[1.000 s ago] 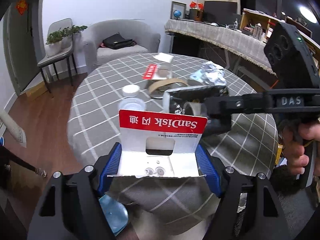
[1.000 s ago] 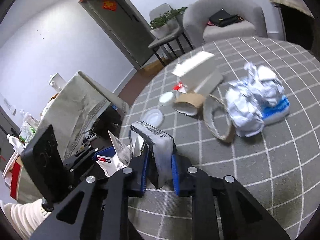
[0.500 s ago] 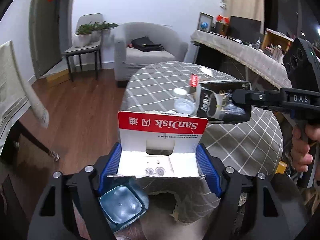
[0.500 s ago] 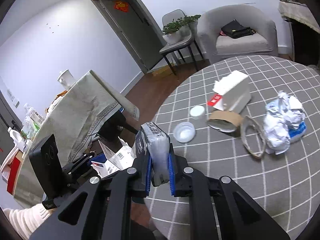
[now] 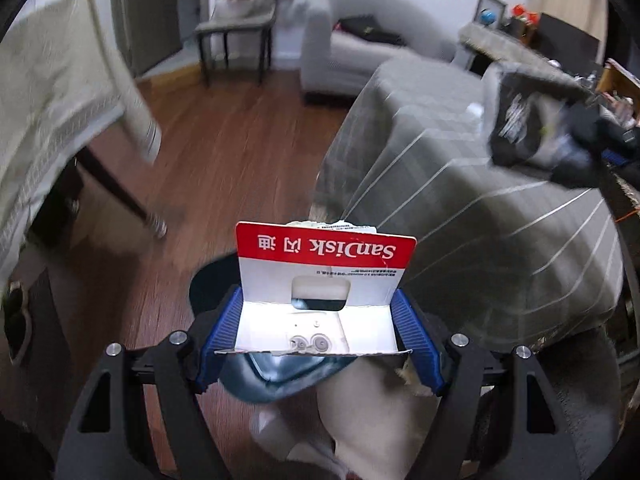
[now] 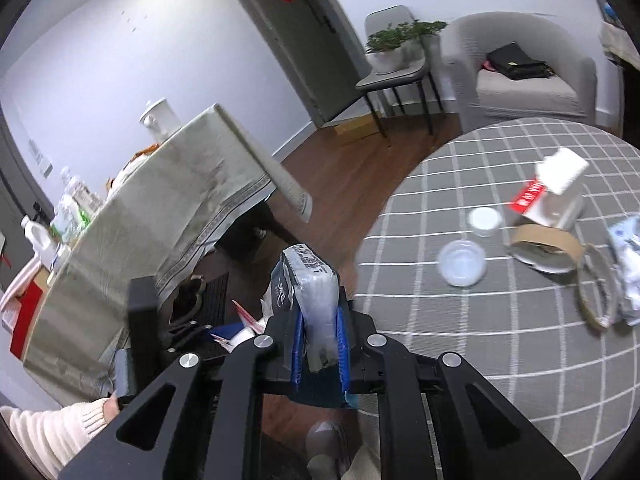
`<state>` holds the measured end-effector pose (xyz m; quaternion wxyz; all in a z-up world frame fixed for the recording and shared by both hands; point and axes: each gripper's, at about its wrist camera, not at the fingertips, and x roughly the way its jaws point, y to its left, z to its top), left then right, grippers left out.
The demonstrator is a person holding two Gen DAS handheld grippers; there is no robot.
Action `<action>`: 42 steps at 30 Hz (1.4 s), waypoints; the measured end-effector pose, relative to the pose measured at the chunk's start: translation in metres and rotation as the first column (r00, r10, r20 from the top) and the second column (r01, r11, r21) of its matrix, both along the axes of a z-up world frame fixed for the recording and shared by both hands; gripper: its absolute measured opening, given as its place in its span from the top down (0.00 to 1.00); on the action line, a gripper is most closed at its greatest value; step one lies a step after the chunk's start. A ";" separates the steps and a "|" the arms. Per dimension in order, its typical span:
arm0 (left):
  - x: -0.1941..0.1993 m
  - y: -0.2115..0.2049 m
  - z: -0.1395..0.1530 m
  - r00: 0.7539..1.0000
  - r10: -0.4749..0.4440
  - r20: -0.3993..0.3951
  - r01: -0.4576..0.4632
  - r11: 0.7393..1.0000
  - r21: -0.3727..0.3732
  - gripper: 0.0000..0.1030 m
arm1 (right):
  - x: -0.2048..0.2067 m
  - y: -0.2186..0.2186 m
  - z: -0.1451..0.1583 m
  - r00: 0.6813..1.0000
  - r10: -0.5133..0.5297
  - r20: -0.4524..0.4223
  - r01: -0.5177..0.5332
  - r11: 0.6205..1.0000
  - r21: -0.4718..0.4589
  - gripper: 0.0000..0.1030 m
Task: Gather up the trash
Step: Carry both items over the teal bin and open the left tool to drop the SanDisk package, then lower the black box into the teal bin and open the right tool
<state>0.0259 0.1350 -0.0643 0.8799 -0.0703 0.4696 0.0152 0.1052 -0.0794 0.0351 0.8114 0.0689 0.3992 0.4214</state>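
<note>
SanDisk card packaging (image 5: 325,276), red band printed upside down, wedged between the blue pads (image 5: 224,330) of the left gripper (image 5: 320,334), jaws spread wide and pressing on both side edges; held off the table edge, over wooden floor (image 5: 224,148), with a blue-grey bin (image 5: 280,376) directly below, partly hidden by the card. Crumpled black-and-white wrapper (image 6: 306,280) pinched upright in the right gripper (image 6: 320,348), jaws squeezed nearly together on it; also seen, blurred, at the right of the left wrist view (image 5: 520,120). Round table under a grey checked cloth (image 6: 500,352) carrying the remaining litter: clear plastic lid (image 6: 462,268), white cap (image 6: 485,220) just beside it, brown tape ring (image 6: 544,244), torn white box with red label (image 6: 556,192) touching that ring, thin cardboard hoop (image 6: 596,292), crumpled foil-like bag (image 6: 630,268) at the far right. Cream sleeve (image 6: 52,432) low at the left of the right wrist view. Grey armchair (image 6: 524,72) with a black bag (image 6: 516,62) against the back wall
</note>
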 end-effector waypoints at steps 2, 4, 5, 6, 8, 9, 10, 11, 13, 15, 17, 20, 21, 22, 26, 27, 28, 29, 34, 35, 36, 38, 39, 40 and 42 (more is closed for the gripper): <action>0.001 0.007 -0.012 0.999 0.017 -0.046 -0.018 1.000 -0.010 0.25 | -0.003 0.013 -0.002 1.000 0.020 0.003 -0.020 0.999 -0.025 0.86; 0.003 0.014 -0.022 0.996 0.030 -0.079 -0.031 0.999 -0.019 0.25 | -0.004 0.024 -0.007 1.000 0.028 -0.003 -0.028 0.998 -0.055 0.86; 0.004 0.017 -0.027 0.995 0.035 -0.095 -0.037 0.999 -0.018 0.25 | -0.005 0.026 -0.009 1.000 0.030 -0.006 -0.030 0.997 -0.066 0.86; 0.006 0.019 -0.030 0.994 0.039 -0.106 -0.042 0.999 -0.018 0.25 | -0.006 0.032 -0.013 0.999 0.032 -0.009 -0.033 0.996 -0.087 0.86; 0.009 0.025 -0.039 0.989 0.052 -0.140 -0.056 0.998 -0.024 0.25 | -0.007 0.040 -0.018 0.999 0.037 -0.012 -0.038 0.993 -0.116 0.86; 0.011 0.029 -0.045 0.986 0.060 -0.159 -0.065 0.998 -0.027 0.25 | -0.007 0.043 -0.021 0.999 0.041 -0.016 -0.043 0.991 -0.127 0.86; 0.011 0.029 -0.049 0.983 0.063 -0.170 -0.070 0.997 -0.031 0.25 | -0.007 0.048 -0.025 0.999 0.047 -0.023 -0.049 0.989 -0.138 0.86; 0.013 0.031 -0.054 0.981 0.065 -0.183 -0.073 0.997 -0.037 0.25 | -0.007 0.052 -0.028 0.998 0.051 -0.029 -0.054 0.987 -0.148 0.86; 0.015 0.034 -0.064 0.976 0.068 -0.208 -0.078 0.996 -0.040 0.25 | -0.008 0.060 -0.034 0.998 0.060 -0.035 -0.065 0.984 -0.167 0.86; 0.019 0.038 -0.075 0.969 0.072 -0.235 -0.086 0.995 -0.047 0.25 | -0.009 0.067 -0.038 0.997 0.066 -0.042 -0.073 0.980 -0.184 0.86; 0.022 0.040 -0.083 0.962 0.079 -0.260 -0.097 0.994 -0.057 0.24 | -0.008 0.073 -0.042 0.996 0.071 -0.046 -0.079 0.975 -0.206 0.86; 0.024 0.049 -0.097 0.953 0.093 -0.287 -0.117 0.991 -0.069 0.24 | -0.007 0.082 -0.049 0.996 0.079 -0.050 -0.089 0.967 -0.240 0.86; 0.025 0.051 -0.099 0.952 0.095 -0.290 -0.120 0.990 -0.072 0.24 | -0.007 0.086 -0.051 0.995 0.083 -0.051 -0.093 0.963 -0.252 0.86; 0.026 0.053 -0.101 0.952 0.095 -0.290 -0.123 0.989 -0.079 0.22 | -0.007 0.090 -0.053 0.995 0.086 -0.050 -0.096 0.958 -0.270 0.86; 0.024 0.057 -0.095 0.960 0.087 -0.265 -0.119 0.987 -0.105 0.12 | -0.008 0.104 -0.063 0.994 0.096 -0.051 -0.107 0.943 -0.316 0.86; 0.024 0.058 -0.095 0.963 0.084 -0.258 -0.114 0.988 -0.105 0.12 | -0.009 0.107 -0.065 0.994 0.098 -0.054 -0.110 0.940 -0.322 0.86; 0.021 0.058 -0.093 0.966 0.081 -0.247 -0.109 0.989 -0.101 0.12 | -0.009 0.110 -0.067 0.993 0.100 -0.057 -0.113 0.939 -0.326 0.86; 0.019 0.058 -0.090 0.968 0.082 -0.239 -0.109 0.989 -0.101 0.14 | -0.009 0.112 -0.068 0.993 0.102 -0.059 -0.116 0.938 -0.328 0.86; 0.008 0.072 -0.071 0.978 0.105 -0.178 -0.129 0.983 -0.128 0.31 | -0.011 0.122 -0.079 0.992 0.107 -0.069 -0.124 0.929 -0.349 0.86; 0.006 0.074 -0.067 0.980 0.109 -0.169 -0.131 0.983 -0.128 0.32 | -0.012 0.123 -0.081 0.991 0.108 -0.073 -0.127 0.927 -0.354 0.86; 0.003 0.076 -0.062 0.981 0.113 -0.156 -0.134 0.983 -0.129 0.36 | -0.013 0.126 -0.084 0.991 0.110 -0.076 -0.130 0.924 -0.359 0.86; -0.003 0.081 -0.051 0.985 0.124 -0.120 -0.140 0.981 -0.137 0.41 | -0.014 0.130 -0.091 0.990 0.112 -0.087 -0.137 0.920 -0.368 0.86; -0.006 0.083 -0.045 0.986 0.131 -0.103 -0.144 0.980 -0.137 0.43 | -0.015 0.132 -0.095 0.989 0.114 -0.094 -0.141 0.917 -0.372 0.86; -0.009 0.086 -0.038 0.987 0.138 -0.082 -0.148 0.979 -0.140 0.46 | -0.016 0.134 -0.097 0.988 0.117 -0.098 -0.145 0.915 -0.375 0.86; -0.015 0.089 -0.027 0.988 0.148 -0.048 -0.153 0.978 -0.144 0.50 | -0.017 0.140 -0.103 0.987 0.122 -0.107 -0.154 0.911 -0.383 0.86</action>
